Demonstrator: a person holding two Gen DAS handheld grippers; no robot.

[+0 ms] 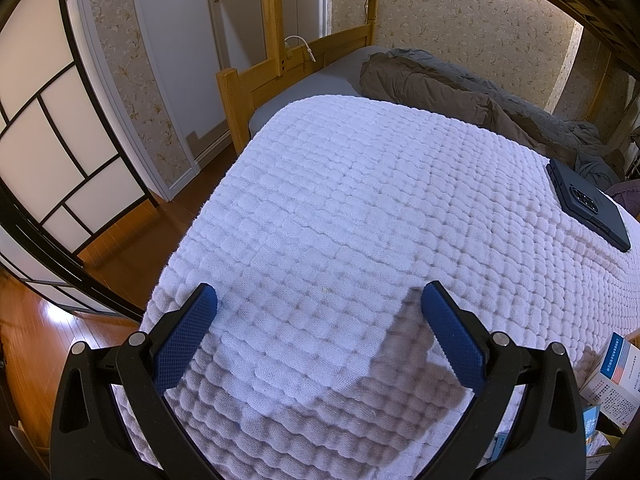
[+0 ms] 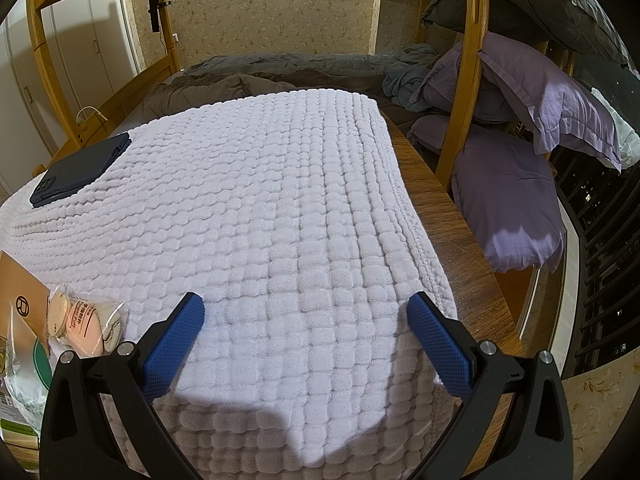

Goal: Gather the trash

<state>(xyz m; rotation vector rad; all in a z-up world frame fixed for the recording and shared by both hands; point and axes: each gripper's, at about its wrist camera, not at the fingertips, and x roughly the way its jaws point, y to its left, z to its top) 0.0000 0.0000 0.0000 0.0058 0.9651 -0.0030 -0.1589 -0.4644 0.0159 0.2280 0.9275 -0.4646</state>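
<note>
Most likely trash: a crinkled clear packet of puffs (image 2: 86, 318) at the near left edge of the white quilted blanket (image 2: 272, 200), beside a brown card (image 2: 20, 292) and more wrappers (image 2: 16, 384) cut off by the frame. Seen in the right wrist view only; whether resting on the blanket or just off its edge, hard to tell.

To take it well: swing the right gripper (image 2: 306, 306) leftward, come down over the packet's bunched middle, pinch the film rather than the blanket's loose weave, lift straight. Right jaws spread wide, grasping nothing. Left gripper (image 1: 320, 294) likewise spread wide and empty, hovering over bare blanket.

Dark blue phone (image 2: 82, 170) farther back on the blanket: probably not trash, best left alone.

Boxes (image 1: 612, 380) at the left view's lower right corner partly cut off, print unreadable. Bench (image 2: 448, 216) shows only as a wooden strip beside the blanket. No bin or bag visible in either view. Purple pillows (image 2: 516, 204) and grey bedding (image 1: 460, 84) behind.
</note>
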